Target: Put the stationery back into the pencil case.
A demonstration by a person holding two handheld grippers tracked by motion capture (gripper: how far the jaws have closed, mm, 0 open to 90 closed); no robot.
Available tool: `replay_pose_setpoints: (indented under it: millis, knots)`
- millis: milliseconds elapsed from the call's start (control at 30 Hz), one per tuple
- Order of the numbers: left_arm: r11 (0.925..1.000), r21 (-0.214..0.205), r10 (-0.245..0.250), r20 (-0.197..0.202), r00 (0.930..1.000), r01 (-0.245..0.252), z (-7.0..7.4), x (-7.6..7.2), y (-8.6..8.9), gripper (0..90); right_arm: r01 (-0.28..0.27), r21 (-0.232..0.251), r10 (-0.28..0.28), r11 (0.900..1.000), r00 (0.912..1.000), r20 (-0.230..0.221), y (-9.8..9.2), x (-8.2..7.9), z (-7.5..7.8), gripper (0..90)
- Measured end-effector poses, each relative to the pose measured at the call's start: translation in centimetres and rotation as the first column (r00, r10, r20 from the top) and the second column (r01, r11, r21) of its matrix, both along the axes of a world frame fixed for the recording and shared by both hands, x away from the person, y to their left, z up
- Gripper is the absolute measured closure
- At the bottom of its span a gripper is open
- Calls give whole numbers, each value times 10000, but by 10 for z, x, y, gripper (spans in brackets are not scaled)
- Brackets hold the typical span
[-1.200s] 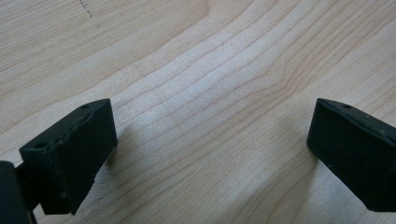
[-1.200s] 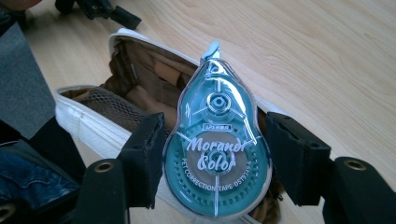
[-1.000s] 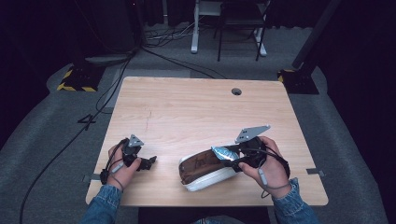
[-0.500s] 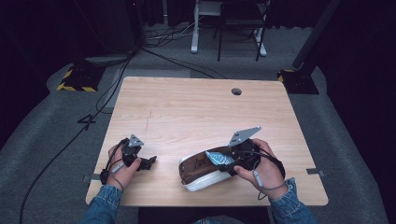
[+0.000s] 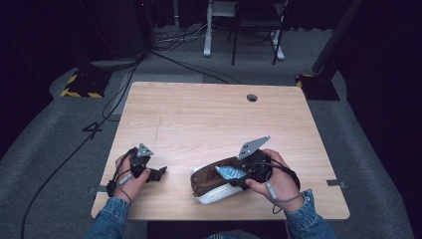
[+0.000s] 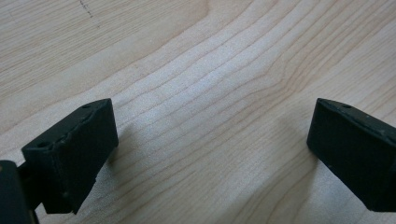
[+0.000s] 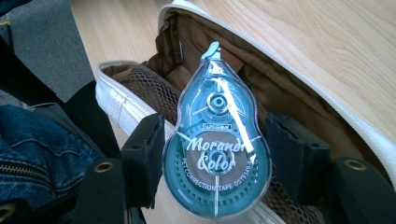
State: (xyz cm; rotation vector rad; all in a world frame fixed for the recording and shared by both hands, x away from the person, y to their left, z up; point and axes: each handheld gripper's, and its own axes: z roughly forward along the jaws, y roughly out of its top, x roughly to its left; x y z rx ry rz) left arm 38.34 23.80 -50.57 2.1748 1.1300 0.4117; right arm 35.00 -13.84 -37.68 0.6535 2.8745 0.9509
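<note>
Tabletop (image 5: 209, 119): pale wood with clear grain, a round cable hole near its far right edge; grey carpet, cables and a yellow-and-black striped base lie beyond it.
Person: forearms in denim sleeves come in from the near edge, one hand on each gripper.
Pouch (image 5: 211, 180): white outside, brown lining with a mesh pocket, lying open on the near right part of the tabletop, just left of the right hand. In the right gripper view its open mouth (image 7: 280, 93) spreads behind and under the tape.
Right gripper (image 5: 244, 175): held at the pouch's right end, its grey plate tilted up above it. Its jaws pinch the tape by its two wide sides (image 7: 217, 158).
Left gripper (image 5: 160, 172): held low on the near left of the tabletop, well apart from the pouch, pointing right. Its jaws stand spread wide over bare wood (image 6: 210, 140), with nothing between them; whether they touch the wood is hard to tell.
Tape (image 7: 217, 154): a teal, clear-shelled correction tape dispenser, pear-shaped, lettered "Morandi Color" and "Correction Tape". Its narrow tip points into the pouch opening, and its wide end sits between the jaws. In the high view it shows as a small blue patch (image 5: 230, 173) over the pouch's right half.
</note>
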Motion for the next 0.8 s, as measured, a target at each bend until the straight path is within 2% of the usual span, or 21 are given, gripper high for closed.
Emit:
replay_pose_setpoints:
  millis: [200, 300, 500, 567, 633, 667, 800]
  knots:
    - [10000, 14, -1, 6, 10000, 1, 0, 0, 0, 23, -256, 164, 261, 9995, 9993, -264, 4, 2, -4, 395]
    - [10000, 16, 2, 7, 10000, -2, 0, 0, 0, 23, -299, 166, 303, 9994, 9992, -255, 5, 3, -5, 395]
    - [10000, 16, -3, 6, 10000, 3, 0, 0, 0, 23, -437, 46, 439, 9990, 9974, -563, 8, 6, -13, 390]
    - [10000, 15, -2, 4, 10000, 2, 0, 0, 0, 23, -454, 72, 457, 9989, 9979, -459, 8, 6, -14, 386]
    - [10000, 8, -7, 8, 10000, 7, 0, 0, 0, 23, -424, 142, 423, 9990, 9991, 22, 10, 6, -16, 274]
    - [10000, 7, -6, 9, 10000, 6, 0, 0, 0, 23, -336, 125, 333, 9994, 9991, 265, 10, 6, -16, 262]
    - [10000, 15, -12, 1, 10000, 12, 0, 0, 0, 23, -230, 247, 222, 9994, 9991, 351, 8, 7, -15, 264]
